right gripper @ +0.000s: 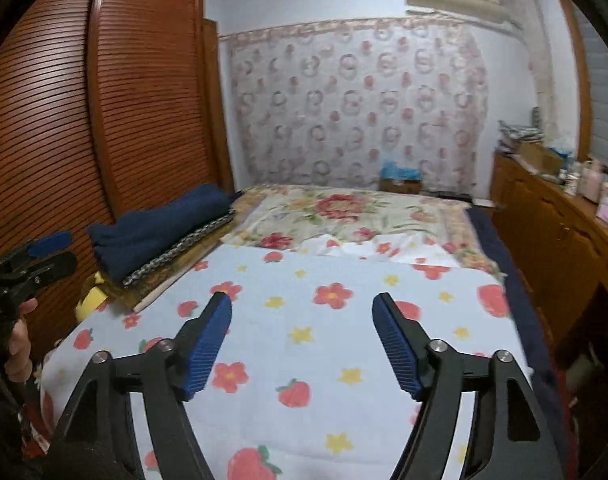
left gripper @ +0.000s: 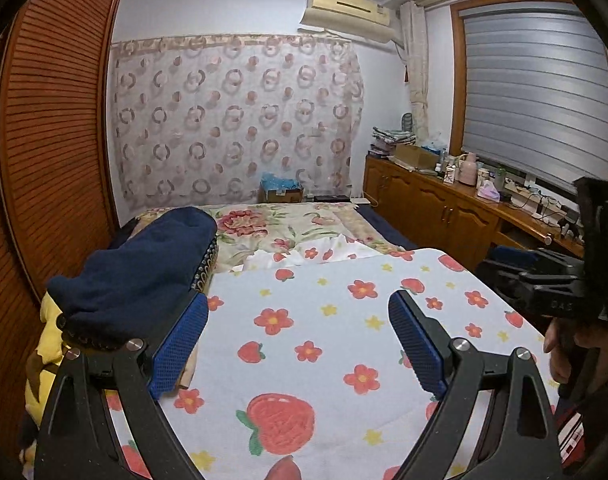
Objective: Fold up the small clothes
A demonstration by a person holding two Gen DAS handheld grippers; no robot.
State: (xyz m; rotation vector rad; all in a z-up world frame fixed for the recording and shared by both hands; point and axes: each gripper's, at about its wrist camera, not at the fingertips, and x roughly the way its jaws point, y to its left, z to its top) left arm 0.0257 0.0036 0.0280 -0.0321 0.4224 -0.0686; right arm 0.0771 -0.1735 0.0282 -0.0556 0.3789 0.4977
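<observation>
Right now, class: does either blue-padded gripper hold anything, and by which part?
Nothing is held. The left gripper and right gripper both stand open above the strawberry-and-flower printed cloth, with nothing between their pads.

A folded navy garment (right gripper: pixel 160 232) lay at the left edge of the bed (right gripper: pixel 383 360), in the left middle of the right wrist frame, stacked on a folded patterned cloth (right gripper: pixel 180 254) with a dark chain-like print. In the left wrist frame the navy piece (left gripper: pixel 144 272) bulked at centre left.
</observation>
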